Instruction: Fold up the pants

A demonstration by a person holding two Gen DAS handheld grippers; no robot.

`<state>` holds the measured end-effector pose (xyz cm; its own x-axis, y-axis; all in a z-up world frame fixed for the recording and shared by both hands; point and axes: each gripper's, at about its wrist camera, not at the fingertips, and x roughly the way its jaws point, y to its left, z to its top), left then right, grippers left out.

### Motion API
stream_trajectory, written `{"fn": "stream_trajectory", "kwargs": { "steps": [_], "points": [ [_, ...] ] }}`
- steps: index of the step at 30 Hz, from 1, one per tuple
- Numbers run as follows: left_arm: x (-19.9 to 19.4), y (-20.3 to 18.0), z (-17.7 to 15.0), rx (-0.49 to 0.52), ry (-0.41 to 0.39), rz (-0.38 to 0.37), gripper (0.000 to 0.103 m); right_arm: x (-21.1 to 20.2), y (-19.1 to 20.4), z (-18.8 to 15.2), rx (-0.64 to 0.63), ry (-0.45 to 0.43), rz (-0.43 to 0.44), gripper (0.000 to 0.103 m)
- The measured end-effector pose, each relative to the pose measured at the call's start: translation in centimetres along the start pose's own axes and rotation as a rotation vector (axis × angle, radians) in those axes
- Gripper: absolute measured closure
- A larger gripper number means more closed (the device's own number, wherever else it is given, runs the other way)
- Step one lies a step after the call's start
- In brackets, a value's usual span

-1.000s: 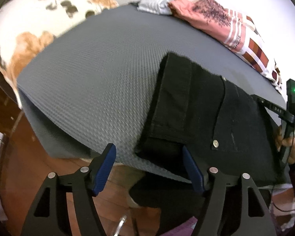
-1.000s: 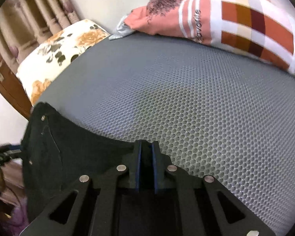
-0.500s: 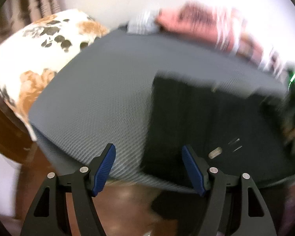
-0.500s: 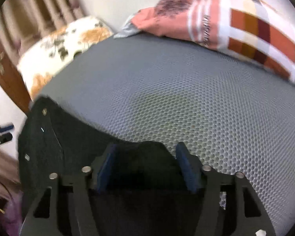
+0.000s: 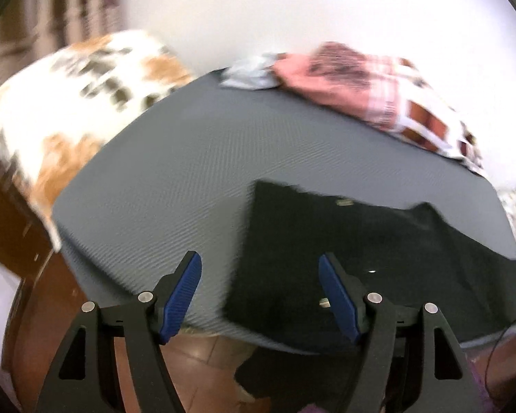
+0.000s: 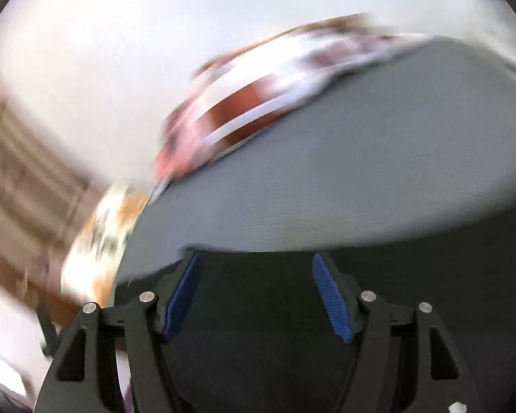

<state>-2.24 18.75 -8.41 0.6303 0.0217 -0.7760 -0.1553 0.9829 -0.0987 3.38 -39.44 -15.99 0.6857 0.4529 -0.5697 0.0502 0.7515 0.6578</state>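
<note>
Black pants (image 5: 354, 251) lie folded on a grey textured mat (image 5: 189, 172), near its front right edge. My left gripper (image 5: 259, 297) is open and empty, held above the mat's front edge with the pants' left edge between its fingers in view. My right gripper (image 6: 256, 297) is open and empty over the black pants (image 6: 258, 309), which fill the lower part of the blurred right wrist view. The grey mat (image 6: 361, 172) stretches beyond them.
A floral pillow (image 5: 68, 103) lies at the mat's left. A pink and plaid folded cloth (image 5: 368, 86) and a pale cloth (image 5: 251, 72) lie at the far edge by the white wall. Wooden floor (image 5: 51, 296) shows below the mat's front edge.
My right gripper has opened and let go of the pants, then swung, and its view is now blurred. My left gripper has pulled back and up, still open.
</note>
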Motion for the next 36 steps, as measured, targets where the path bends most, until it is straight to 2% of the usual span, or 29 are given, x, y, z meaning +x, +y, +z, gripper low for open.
{"fn": "stream_trajectory", "kwargs": {
  "steps": [3, 6, 9, 12, 16, 18, 22, 25, 29, 32, 36],
  "points": [
    [0.4, -3.9, 0.7, 0.079, -0.004, -0.083, 0.029, -8.4, -9.5, -1.7, 0.251, -0.138, -0.102, 0.037],
    [1.2, -7.2, 0.9, 0.144, -0.001, -0.118, 0.026, -16.4, -17.8, -4.7, 0.475, -0.286, -0.149, 0.037],
    [2.7, -9.7, 0.6, 0.167, 0.032, -0.181, 0.026, -19.5, -21.4, -6.4, 0.551, -0.343, -0.160, 0.037],
    [3.9, -11.1, -0.1, 0.182, 0.047, -0.209, 0.026, -19.5, -22.6, -6.8, 0.567, -0.336, -0.119, 0.039],
    [4.8, -11.7, -1.1, 0.213, 0.051, -0.197, 0.026, -18.7, -22.1, -6.4, 0.536, -0.325, -0.087, 0.037],
    [5.3, -11.3, -1.4, 0.210, 0.054, -0.198, 0.026, -18.2, -22.2, -6.6, 0.537, -0.311, -0.042, 0.038],
    [6.5, -10.1, -1.8, 0.167, 0.090, -0.201, 0.026, -17.4, -21.5, -7.4, 0.541, -0.310, -0.010, 0.038],
    [7.1, -9.3, -2.0, 0.126, 0.111, -0.218, 0.026, -16.4, -21.1, -8.4, 0.573, -0.318, 0.058, 0.038],
    [7.4, -8.9, -2.2, 0.100, 0.125, -0.239, 0.026, -15.1, -20.2, -8.4, 0.578, -0.307, 0.099, 0.038],
    [7.4, -9.1, -2.3, 0.106, 0.130, -0.242, 0.026, -13.4, -19.4, -7.2, 0.535, -0.283, 0.083, 0.038],
    [6.9, -9.4, -2.3, 0.121, 0.116, -0.248, 0.026, -13.0, -18.7, -6.2, 0.497, -0.273, 0.041, 0.040]
  ]
}}
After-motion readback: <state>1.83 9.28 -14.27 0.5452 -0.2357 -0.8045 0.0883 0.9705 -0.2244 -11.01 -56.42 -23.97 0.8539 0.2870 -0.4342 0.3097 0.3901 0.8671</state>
